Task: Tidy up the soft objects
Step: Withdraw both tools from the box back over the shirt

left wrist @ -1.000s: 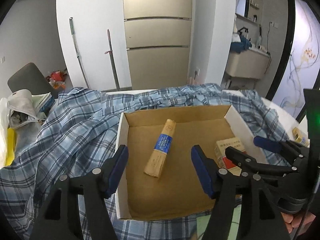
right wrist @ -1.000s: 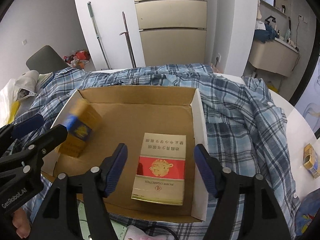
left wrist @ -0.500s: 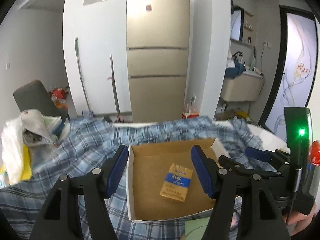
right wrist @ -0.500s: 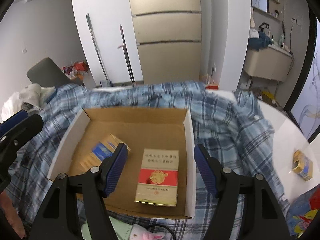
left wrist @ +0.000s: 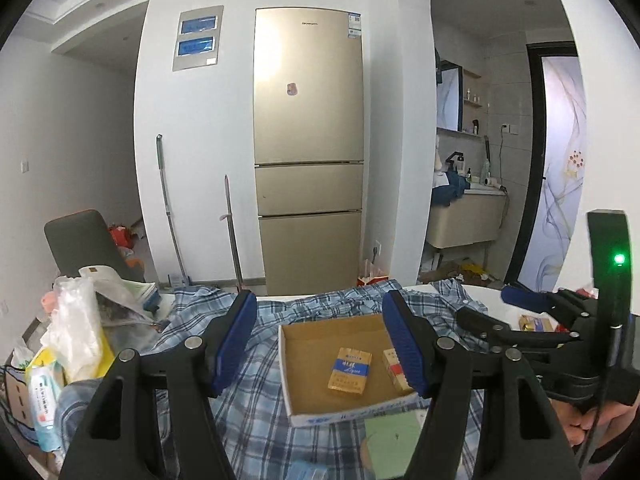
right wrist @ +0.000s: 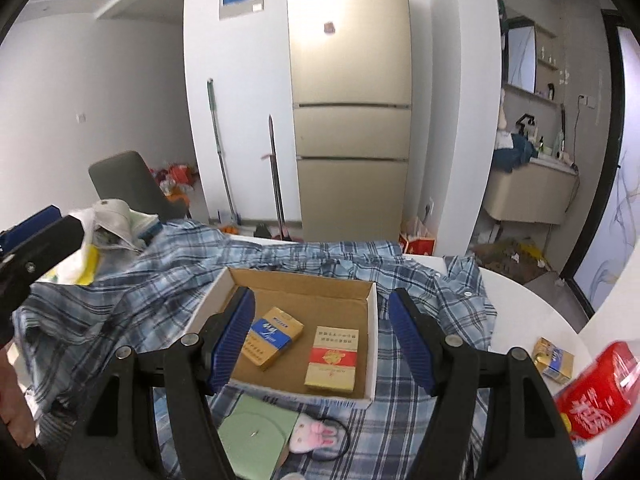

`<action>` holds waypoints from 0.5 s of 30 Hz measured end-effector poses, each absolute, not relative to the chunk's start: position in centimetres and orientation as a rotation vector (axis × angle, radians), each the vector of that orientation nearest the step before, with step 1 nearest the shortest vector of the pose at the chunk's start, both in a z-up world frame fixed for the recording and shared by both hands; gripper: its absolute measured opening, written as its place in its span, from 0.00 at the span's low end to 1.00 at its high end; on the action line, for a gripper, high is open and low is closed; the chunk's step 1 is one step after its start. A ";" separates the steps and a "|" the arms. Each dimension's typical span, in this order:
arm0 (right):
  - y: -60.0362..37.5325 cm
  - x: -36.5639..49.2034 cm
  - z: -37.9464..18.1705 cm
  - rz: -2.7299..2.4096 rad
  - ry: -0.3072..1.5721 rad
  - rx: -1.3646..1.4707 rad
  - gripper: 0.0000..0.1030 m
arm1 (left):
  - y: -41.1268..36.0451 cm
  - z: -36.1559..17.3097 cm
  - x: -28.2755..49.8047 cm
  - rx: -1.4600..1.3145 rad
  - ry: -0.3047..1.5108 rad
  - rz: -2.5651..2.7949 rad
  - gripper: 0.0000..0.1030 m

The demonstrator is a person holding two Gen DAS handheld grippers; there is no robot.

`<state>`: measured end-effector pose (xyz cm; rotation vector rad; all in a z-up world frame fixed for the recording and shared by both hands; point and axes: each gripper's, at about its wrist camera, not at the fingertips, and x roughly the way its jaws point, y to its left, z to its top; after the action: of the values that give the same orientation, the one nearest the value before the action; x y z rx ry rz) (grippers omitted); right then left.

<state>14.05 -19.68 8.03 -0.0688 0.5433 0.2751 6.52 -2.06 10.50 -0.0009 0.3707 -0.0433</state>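
Note:
A shallow cardboard box (right wrist: 370,312) (left wrist: 285,364) lies on a blue plaid shirt (right wrist: 120,300) (left wrist: 256,416) spread over the table. In it lie a blue-and-tan pack (right wrist: 274,336) (left wrist: 351,369) and a red-and-cream pack (right wrist: 334,354) (left wrist: 394,366). My left gripper (left wrist: 320,340) is open and empty, raised above and in front of the box. My right gripper (right wrist: 322,330) is open and empty, also held above the box. A third small gold-and-blue pack (right wrist: 554,360) lies on the white table to the right.
A green card (right wrist: 256,436) and a pink-and-white plush hair tie (right wrist: 314,436) lie on the shirt at the near edge. A red packet (right wrist: 596,392) sits at the right. Bags, tissues and books (left wrist: 76,336) pile up on the left. A fridge (left wrist: 308,160) stands behind.
The blue-and-tan pack has dropped from on edge to lying flat in the box. Both grippers have lifted and pulled back from the box, staying open.

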 end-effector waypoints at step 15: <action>-21.5 6.8 5.0 0.282 0.539 -0.071 0.66 | 0.0 5.4 -0.6 -0.015 0.412 -0.102 0.66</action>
<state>6.82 -21.47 5.00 -0.0709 0.5394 0.2816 -0.62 -0.02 5.43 -0.0151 0.4121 -0.1015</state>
